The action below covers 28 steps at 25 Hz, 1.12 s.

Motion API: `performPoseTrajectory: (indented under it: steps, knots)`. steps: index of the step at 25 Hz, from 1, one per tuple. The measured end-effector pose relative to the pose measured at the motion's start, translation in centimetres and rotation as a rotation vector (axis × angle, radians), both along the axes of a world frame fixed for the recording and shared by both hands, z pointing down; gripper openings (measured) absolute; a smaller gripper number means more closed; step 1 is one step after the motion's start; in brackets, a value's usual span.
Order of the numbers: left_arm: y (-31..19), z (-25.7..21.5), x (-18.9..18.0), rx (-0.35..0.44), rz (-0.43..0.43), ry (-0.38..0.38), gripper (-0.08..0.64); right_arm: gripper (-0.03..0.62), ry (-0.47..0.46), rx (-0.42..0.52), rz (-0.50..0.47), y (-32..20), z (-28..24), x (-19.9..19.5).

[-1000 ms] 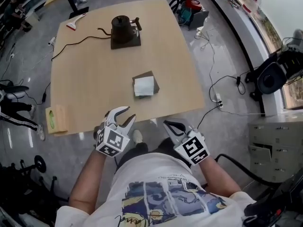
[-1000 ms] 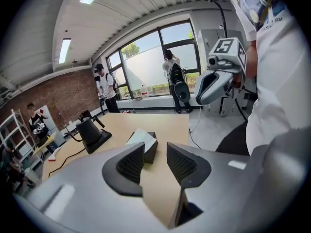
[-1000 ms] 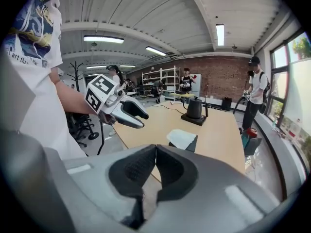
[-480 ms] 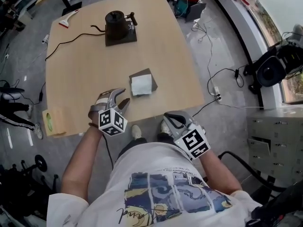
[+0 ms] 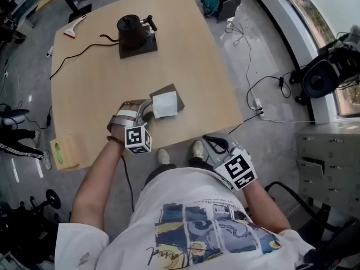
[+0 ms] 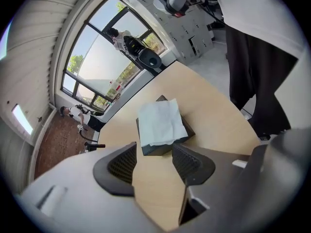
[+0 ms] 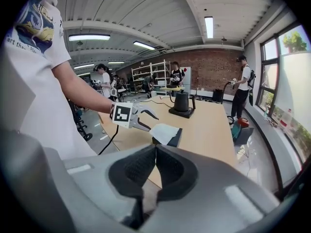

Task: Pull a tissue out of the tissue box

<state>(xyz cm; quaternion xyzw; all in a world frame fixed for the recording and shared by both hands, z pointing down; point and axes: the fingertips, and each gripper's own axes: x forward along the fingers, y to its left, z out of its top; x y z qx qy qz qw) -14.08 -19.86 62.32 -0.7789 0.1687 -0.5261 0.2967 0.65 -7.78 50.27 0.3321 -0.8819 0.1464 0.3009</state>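
Note:
A dark grey tissue box (image 5: 167,89) sits near the front edge of the wooden table (image 5: 90,94), with a white tissue (image 5: 165,104) lying over its top. My left gripper (image 5: 147,111) is over the table just left of the box and points at it. Its jaws have just been opening and nothing is between them. In the left gripper view the tissue (image 6: 159,122) and the box (image 6: 156,149) lie just beyond the open left gripper (image 6: 154,161). My right gripper (image 5: 212,142) hangs off the table's front edge, shut on nothing, with its pads (image 7: 167,166) meeting.
A black kettle (image 5: 132,30) on its base stands at the table's far side, and a cable (image 5: 79,52) trails left from it. A scraper (image 5: 73,30) lies at the far left corner. A small wooden box (image 5: 63,152) stands beside the table's front left. People (image 7: 177,76) stand in the background.
My left gripper has moved forward over the table towards the tissue box, rolled over, and opened its jaws wider. The right gripper shifted slightly to the right.

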Motion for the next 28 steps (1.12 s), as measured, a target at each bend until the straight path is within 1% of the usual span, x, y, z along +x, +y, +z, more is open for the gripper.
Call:
performPoseTrajectory:
  steps: [3,6,10,14,18,23,26,28]
  knots:
    - [-0.2,0.0,1.1,0.004,0.050,-0.009,0.224,0.003,0.001,-0.003,0.009,-0.5,0.0,0.4]
    - [0.1,-0.3,2.1,-0.020,0.087,0.013,0.224,0.004,0.003,-0.007,0.010,-0.7,0.0,0.5]
    - [0.2,-0.8,2.5,-0.056,0.079,0.061,0.224,0.003,0.006,-0.012,0.009,-0.8,0.0,0.6]
    - [-0.1,-1.1,3.3,-0.073,0.063,0.107,0.221,0.004,0.007,-0.014,0.005,-0.9,0.0,0.5]
    - [-0.2,-1.5,4.5,-0.082,0.079,0.127,0.150,0.003,0.011,-0.020,-0.001,-1.0,0.1,0.4]
    - [-0.1,-1.2,4.7,-0.116,0.062,0.146,0.046,0.003,0.011,-0.022,-0.003,-1.0,0.2,0.2]
    - [-0.1,-1.1,4.8,-0.132,0.041,0.155,0.017,0.003,0.014,-0.025,-0.001,-0.8,0.3,0.6]
    - [0.0,-1.0,4.8,-0.148,0.022,0.167,0.012,0.004,0.014,-0.026,0.001,-0.7,0.4,0.9]
